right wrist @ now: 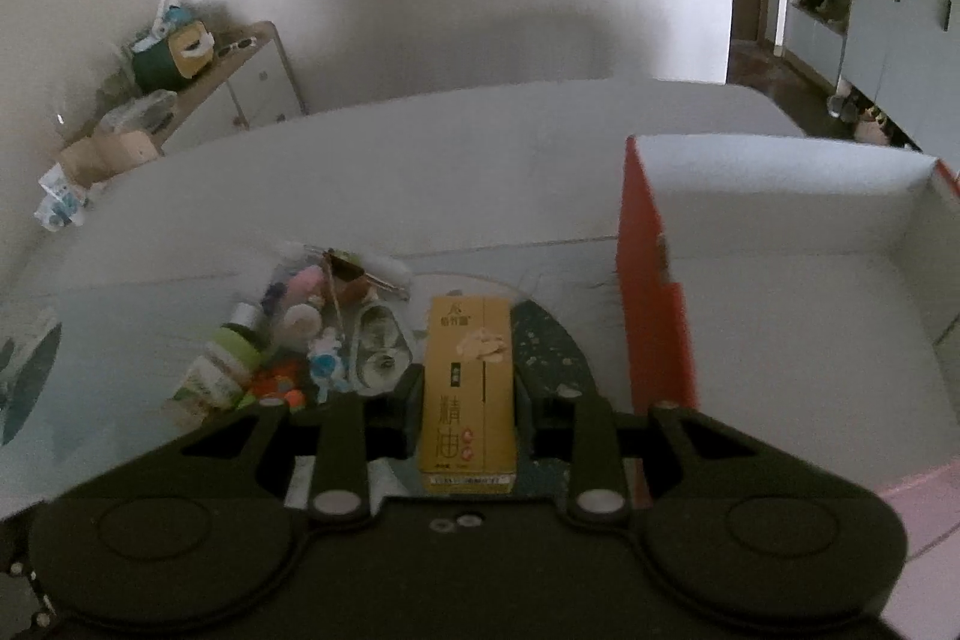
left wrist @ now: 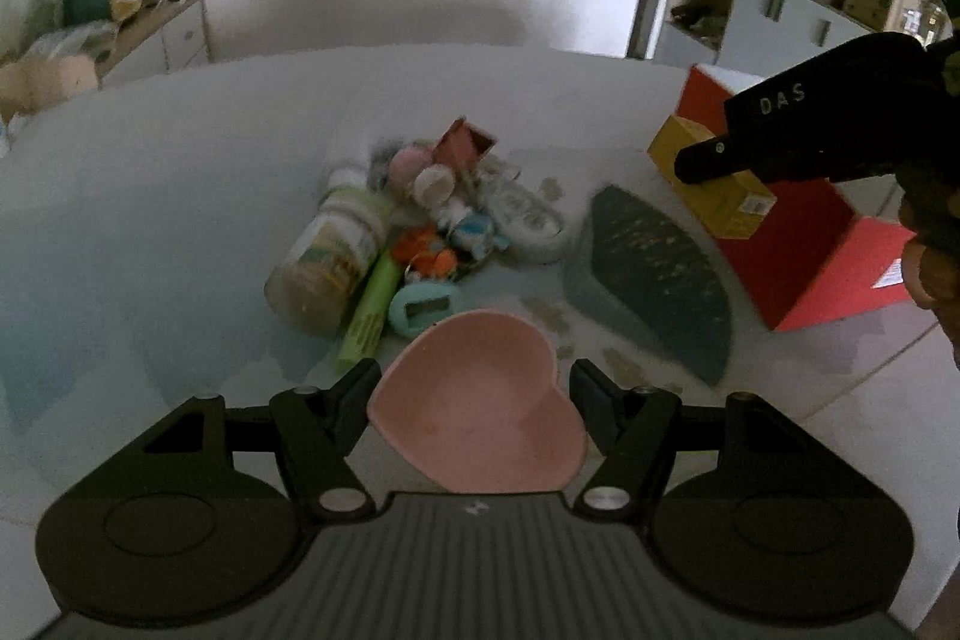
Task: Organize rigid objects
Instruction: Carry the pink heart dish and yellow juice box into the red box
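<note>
Holding the yellow carton [right wrist: 469, 388] in your right tool [right wrist: 468, 403] beside the red box [right wrist: 654, 316], you risk clipping its wall and twisting the carton loose. Your left tool [left wrist: 474, 400] grips the pink heart bowl [left wrist: 480, 400] above the surface [left wrist: 180, 220]. Only the right view shows the box's empty white interior.

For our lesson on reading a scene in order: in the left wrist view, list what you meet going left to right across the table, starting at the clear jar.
clear jar → green tube → pink heart-shaped dish → dark teal wedge-shaped box → yellow box in the right claw → red box
</note>
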Available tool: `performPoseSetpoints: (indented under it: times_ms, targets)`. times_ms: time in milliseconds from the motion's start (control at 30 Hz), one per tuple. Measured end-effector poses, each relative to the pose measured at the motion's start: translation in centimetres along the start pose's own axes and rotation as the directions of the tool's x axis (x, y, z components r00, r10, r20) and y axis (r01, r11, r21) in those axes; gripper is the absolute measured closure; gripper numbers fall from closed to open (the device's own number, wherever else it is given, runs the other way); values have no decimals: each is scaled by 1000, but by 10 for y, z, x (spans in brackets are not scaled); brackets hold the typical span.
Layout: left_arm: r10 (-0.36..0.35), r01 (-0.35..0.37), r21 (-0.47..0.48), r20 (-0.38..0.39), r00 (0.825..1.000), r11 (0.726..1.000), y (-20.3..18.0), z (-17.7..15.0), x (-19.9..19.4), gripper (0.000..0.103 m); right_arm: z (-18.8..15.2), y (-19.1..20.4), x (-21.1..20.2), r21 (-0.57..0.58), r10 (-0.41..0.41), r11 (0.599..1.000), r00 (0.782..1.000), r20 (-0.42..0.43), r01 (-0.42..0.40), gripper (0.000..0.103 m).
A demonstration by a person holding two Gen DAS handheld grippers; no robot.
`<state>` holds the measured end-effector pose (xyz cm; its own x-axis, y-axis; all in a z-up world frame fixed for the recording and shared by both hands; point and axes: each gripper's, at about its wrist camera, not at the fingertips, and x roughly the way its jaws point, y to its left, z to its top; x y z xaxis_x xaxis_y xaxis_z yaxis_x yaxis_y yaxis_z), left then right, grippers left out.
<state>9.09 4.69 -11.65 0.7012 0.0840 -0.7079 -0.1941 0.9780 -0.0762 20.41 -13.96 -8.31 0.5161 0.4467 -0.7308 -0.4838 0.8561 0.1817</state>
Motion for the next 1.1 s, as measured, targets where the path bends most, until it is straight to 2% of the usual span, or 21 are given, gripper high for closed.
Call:
performPoseSetpoints:
  times_ms: [300,500,800,1100]
  targets:
    - [-79,76,73,50,996,995,-24,29,-33,34,-4,-12,-44,10,-20,1000,999,48,20,74]
    - [-120,114,98,65,991,989,-47,49,-39,34,0,-39,-60,30,-36,999,996,78,34,74]
    - [-144,134,113,87,986,985,-103,83,-22,34,9,-107,-61,37,-43,999,996,77,41,74]
    - [-122,111,132,77,990,985,-174,116,16,34,14,-174,-43,12,-40,999,999,36,40,74]
